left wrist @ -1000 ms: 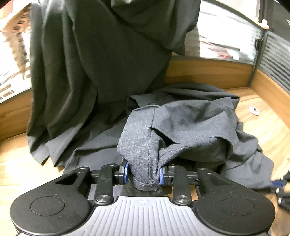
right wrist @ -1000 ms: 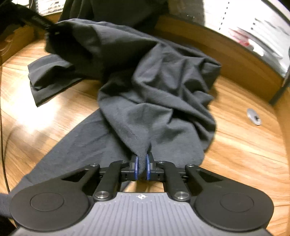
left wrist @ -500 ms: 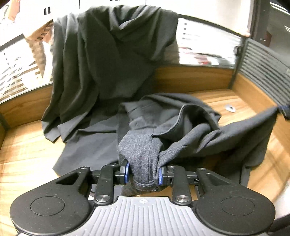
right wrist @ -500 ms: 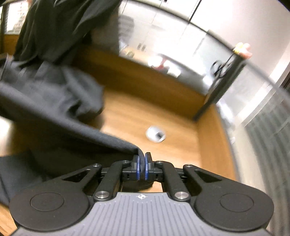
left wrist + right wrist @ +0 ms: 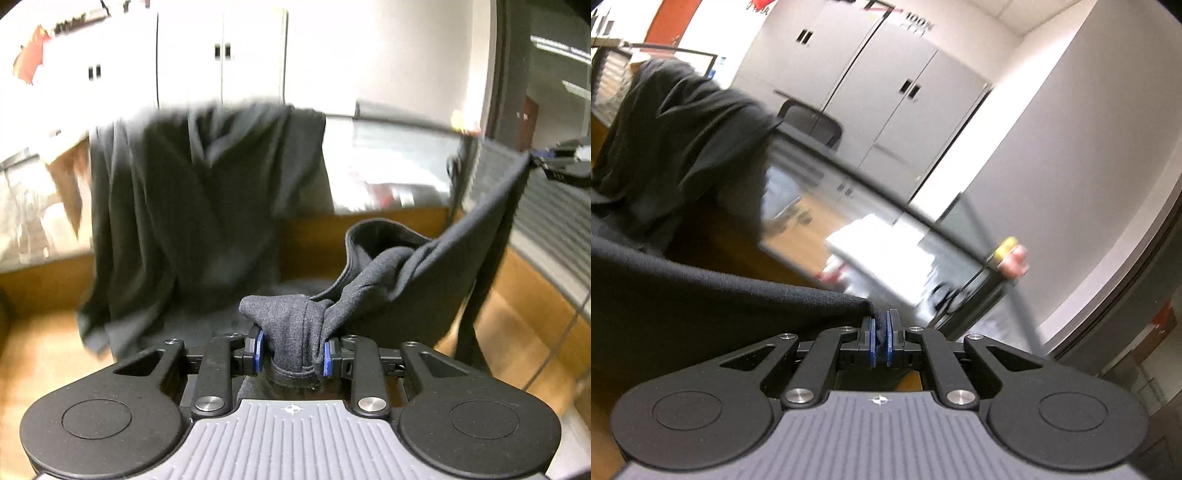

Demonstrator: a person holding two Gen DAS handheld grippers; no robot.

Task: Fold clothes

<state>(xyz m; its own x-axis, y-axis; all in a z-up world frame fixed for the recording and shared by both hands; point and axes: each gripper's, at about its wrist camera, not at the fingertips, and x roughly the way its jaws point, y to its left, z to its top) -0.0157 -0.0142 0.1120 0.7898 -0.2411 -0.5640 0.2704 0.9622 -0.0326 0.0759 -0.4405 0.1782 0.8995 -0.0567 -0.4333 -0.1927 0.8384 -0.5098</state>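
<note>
Dark grey garment (image 5: pixel 424 280) hangs stretched in the air above the wooden desk (image 5: pixel 44 354), held at two places. The left tongs (image 5: pixel 292 350) are partly closed around a thick bunched wad of its fabric, the blue pads (image 5: pixel 259 350) pressed into the cloth on either side. From that wad the cloth rises to the right, past the open neck band, to a taut corner pinched by the right tongs (image 5: pixel 554 162), seen at the upper right of the left wrist view. In the right wrist view the right tongs (image 5: pixel 881 341) are nearly fully closed on a thin edge of the garment (image 5: pixel 701 295), which spreads away to the left. Behind the garment, a second dark garment (image 5: pixel 192 206) is draped over the glass partition (image 5: pixel 388 162) at the back of the desk, its lower end reaching the desk surface. White cabinets (image 5: pixel 221 55) stand beyond the partition.
</note>
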